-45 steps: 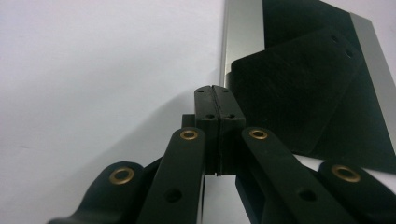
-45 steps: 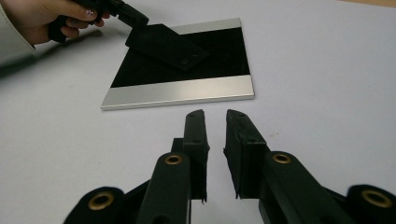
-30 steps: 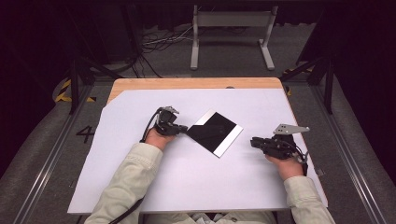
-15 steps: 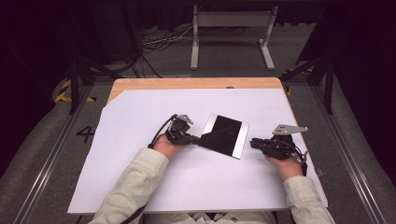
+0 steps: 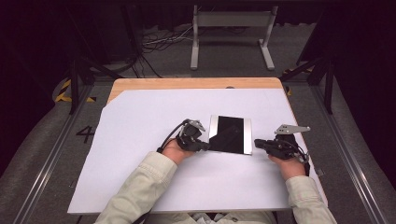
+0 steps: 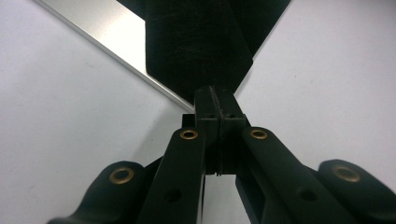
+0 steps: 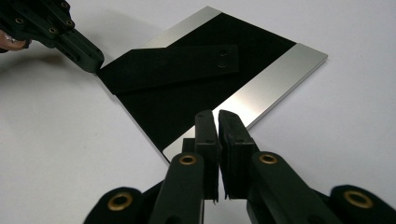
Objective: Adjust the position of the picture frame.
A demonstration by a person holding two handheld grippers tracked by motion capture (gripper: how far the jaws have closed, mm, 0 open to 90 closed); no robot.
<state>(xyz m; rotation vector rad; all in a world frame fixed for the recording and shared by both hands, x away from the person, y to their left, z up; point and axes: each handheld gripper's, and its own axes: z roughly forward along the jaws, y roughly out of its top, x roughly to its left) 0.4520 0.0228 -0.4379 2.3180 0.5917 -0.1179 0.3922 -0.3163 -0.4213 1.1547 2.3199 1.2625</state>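
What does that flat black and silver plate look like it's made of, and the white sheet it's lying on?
The plate looks like metal: its silver edge bands have a smooth brushed sheen, and its glossy black middle mirrors a gripper, though it could be glass or coated. The white sheet looks like matte paper or thin board, laid over a wooden table with a visible grain.

panel (image 5: 230,134) on table (image 5: 140,140), between grippers

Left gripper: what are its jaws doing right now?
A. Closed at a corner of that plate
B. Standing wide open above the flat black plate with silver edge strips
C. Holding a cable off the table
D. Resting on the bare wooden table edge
A: in the left gripper view the left gripper has its jaws pressed together at the corner of the flat black plate with silver edge strips, which lies on the white table sheet.
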